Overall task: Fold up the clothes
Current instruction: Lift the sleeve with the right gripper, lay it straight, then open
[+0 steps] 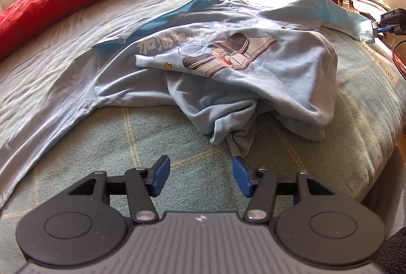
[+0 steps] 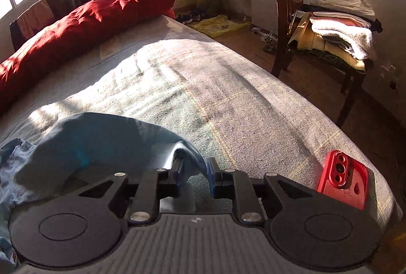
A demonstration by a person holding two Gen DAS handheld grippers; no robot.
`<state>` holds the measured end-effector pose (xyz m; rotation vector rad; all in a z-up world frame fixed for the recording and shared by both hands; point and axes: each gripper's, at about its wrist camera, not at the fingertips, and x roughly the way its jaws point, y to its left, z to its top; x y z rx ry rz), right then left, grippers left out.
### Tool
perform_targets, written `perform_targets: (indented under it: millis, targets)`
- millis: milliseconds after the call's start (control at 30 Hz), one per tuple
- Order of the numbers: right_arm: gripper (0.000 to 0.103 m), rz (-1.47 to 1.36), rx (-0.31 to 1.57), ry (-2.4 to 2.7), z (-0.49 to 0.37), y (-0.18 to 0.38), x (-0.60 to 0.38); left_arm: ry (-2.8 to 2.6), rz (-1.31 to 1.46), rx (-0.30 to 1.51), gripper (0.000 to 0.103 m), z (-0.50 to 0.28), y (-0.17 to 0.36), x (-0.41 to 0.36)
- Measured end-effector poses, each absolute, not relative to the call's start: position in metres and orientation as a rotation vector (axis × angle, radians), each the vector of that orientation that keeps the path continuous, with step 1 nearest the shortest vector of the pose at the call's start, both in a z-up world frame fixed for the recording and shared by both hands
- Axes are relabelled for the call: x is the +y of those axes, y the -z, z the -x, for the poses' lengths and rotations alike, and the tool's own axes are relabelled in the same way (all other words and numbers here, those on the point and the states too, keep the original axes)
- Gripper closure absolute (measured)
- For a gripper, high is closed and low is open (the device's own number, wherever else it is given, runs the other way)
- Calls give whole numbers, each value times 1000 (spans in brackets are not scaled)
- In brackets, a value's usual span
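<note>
The light blue shirt (image 1: 215,66) is crumpled on the bed (image 1: 177,172), straight ahead of the wide-open left claw (image 1: 200,176). The right claw (image 2: 195,176) pinches its sleeve (image 2: 106,144), stretched sideways.

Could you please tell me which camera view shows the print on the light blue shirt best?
The left wrist view: the shirt lies crumpled across the bed with its print facing the camera. The right wrist view shows only a plain sleeve end between the right tool's fingers, and no print.
</note>
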<state>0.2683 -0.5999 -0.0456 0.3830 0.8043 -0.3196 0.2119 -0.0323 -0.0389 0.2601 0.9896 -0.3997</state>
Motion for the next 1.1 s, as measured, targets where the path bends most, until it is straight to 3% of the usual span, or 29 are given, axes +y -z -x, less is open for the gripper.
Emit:
perform_targets:
  millis: [133,300,700,767,833,1100]
  targets:
    - [64,-456,793,280,-252,43,-597,404,-265,992,45,-211,40,-34]
    - [56,-534,794,266,-242,51,-597,413,-265,992,45,-209,40,-35]
    - [56,-836,726,242,-279,102,-610,399,-275,1002,45,-211,39,-36]
    - [60,-814,710,253,-285,101,-610,395,-278,1006,45,-213,39,-35]
    - [95,-736,718,278,-289,96,-609,391,-281,1010,45,-215,40,-35]
    - [98,-553,718,354,-282,75,-621,382,-282,1020,45,-219,44,-32]
